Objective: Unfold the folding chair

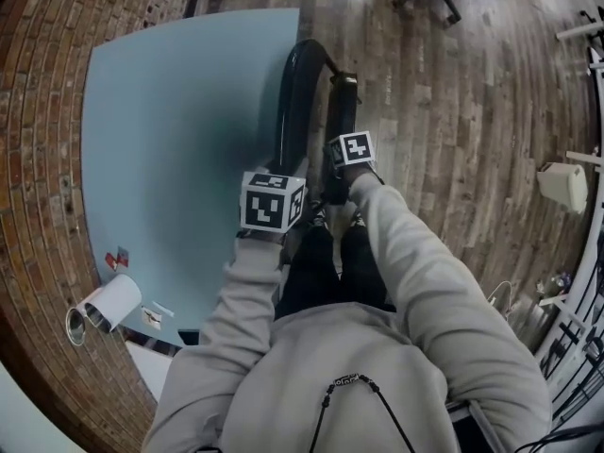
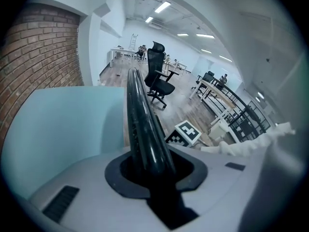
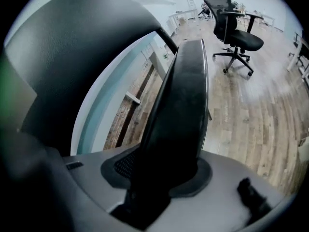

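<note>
Left hand-held gripper (image 2: 150, 172) is clamped on the glossy black frame tube (image 2: 143, 120) of the folding chair (image 1: 300, 83). The tube runs up and away from between the jaws.

Right hand-held gripper (image 3: 163, 174) is closed on a wider matte black panel (image 3: 182, 105) of the same chair, and the panel fills the gap between the jaws.

Head view: both hand-held grippers sit close together at the near end of the chair, left (image 1: 281, 183) just beside right (image 1: 343, 164). The chair is narrow and looks folded. It stands on the wood floor (image 1: 453, 121), right beside the edge of the light-blue counter (image 1: 170, 140).

Black office chair (image 2: 158, 79) is farther back on the floor, well apart. Brick wall (image 2: 38, 57) is left of the counter.
</note>
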{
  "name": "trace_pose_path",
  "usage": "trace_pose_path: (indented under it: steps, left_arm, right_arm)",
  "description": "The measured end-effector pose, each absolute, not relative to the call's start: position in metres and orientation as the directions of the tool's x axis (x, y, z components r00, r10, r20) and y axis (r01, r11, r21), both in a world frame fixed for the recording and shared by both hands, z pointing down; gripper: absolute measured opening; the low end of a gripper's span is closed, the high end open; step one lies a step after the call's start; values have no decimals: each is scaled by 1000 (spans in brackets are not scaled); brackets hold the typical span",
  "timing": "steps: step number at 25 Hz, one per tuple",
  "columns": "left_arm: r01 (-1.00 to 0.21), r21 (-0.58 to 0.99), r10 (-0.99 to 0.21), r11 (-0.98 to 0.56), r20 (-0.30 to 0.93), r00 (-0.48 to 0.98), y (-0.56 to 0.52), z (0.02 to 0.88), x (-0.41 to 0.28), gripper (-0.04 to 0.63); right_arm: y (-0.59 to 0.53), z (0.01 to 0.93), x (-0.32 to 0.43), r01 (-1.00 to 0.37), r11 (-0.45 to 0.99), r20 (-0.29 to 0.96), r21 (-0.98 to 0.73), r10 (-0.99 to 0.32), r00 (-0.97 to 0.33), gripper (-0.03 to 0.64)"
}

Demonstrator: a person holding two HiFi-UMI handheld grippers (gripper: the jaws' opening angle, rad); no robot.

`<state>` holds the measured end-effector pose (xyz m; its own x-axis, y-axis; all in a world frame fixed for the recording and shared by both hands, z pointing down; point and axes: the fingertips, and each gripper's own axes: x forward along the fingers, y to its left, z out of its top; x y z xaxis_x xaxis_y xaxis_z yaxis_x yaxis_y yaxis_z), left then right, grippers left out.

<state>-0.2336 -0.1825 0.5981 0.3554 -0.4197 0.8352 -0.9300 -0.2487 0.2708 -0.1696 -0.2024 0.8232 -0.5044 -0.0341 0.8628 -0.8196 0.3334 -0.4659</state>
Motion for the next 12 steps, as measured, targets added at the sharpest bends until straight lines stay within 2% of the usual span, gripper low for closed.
trace_pose_path:
  steps: [6, 12]
  left_arm:
    - [-926, 321, -430, -198, 821, 376, -182, 611, -216, 92]
    - [-905, 369, -427, -214, 798, 426, -189, 630, -174, 86]
  right_arm:
    - [-195, 842, -73, -749, 282, 791, -600, 67, -608, 160]
    - [-193, 871, 36, -660, 160, 676, -734, 76, -733, 160]
